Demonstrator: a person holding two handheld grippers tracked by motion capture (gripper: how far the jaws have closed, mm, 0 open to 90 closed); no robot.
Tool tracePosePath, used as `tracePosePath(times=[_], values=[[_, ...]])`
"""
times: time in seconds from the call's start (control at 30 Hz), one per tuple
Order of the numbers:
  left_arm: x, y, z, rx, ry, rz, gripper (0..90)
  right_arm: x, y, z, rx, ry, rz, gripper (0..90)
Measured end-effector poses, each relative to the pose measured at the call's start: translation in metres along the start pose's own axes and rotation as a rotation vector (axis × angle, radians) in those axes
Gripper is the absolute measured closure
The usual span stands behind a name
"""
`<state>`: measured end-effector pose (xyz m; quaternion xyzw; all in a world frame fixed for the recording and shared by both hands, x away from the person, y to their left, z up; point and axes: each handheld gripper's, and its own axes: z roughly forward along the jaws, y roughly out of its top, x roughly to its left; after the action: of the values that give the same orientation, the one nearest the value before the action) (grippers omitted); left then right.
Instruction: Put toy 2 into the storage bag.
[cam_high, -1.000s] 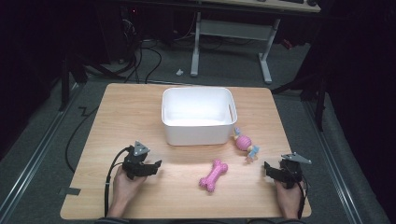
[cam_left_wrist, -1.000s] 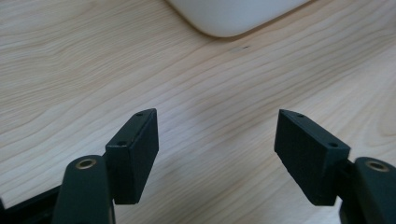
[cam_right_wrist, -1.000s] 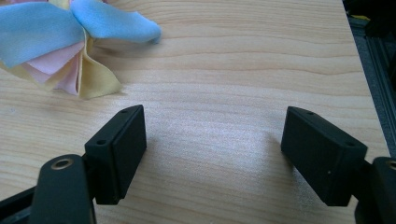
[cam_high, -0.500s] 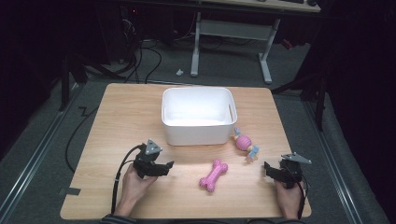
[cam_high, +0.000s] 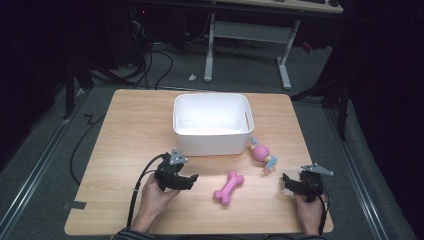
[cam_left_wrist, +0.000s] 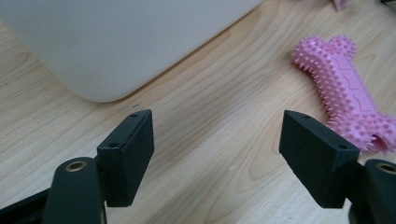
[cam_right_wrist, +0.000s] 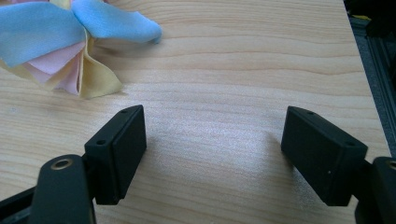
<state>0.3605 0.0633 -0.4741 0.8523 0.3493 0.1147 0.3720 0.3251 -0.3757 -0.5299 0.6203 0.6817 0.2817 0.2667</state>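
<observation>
A pink spiky bone toy (cam_high: 228, 187) lies on the wooden table (cam_high: 125, 130), in front of a white bin (cam_high: 212, 123). My left gripper (cam_high: 192, 179) is open, just left of the bone, jaws pointing toward it. Through the left gripper view, the bone (cam_left_wrist: 345, 95) lies beyond the right jaw and the bin wall (cam_left_wrist: 116, 42) fills the top left. A pink ball toy with blue and yellow cloth tails (cam_high: 264, 156) rests right of the bin. My right gripper (cam_high: 286, 182) is open near the front right corner, with those cloth tails (cam_right_wrist: 70, 42) just ahead of it.
The bin looks empty inside. The table's right edge (cam_right_wrist: 369, 84) runs close to my right gripper. Beyond the table stand a white desk frame (cam_high: 247, 45) and loose cables (cam_high: 150, 60) on a dark floor.
My left gripper has moved right across the table toward the pink bone. The right gripper has stayed where it was.
</observation>
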Motion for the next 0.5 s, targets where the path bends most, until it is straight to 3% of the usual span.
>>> tracePosePath(times=[0.23,0.5], values=[[-0.011,0.010,0.007,0.002,-0.027,0.019,27.5,0.000,0.000,0.000,0.000,0.001,-0.002,22.3],[-0.029,0.026,0.012,-0.015,-0.061,0.067,27.3,0.000,0.000,0.000,0.000,0.004,-0.002,22.3]])
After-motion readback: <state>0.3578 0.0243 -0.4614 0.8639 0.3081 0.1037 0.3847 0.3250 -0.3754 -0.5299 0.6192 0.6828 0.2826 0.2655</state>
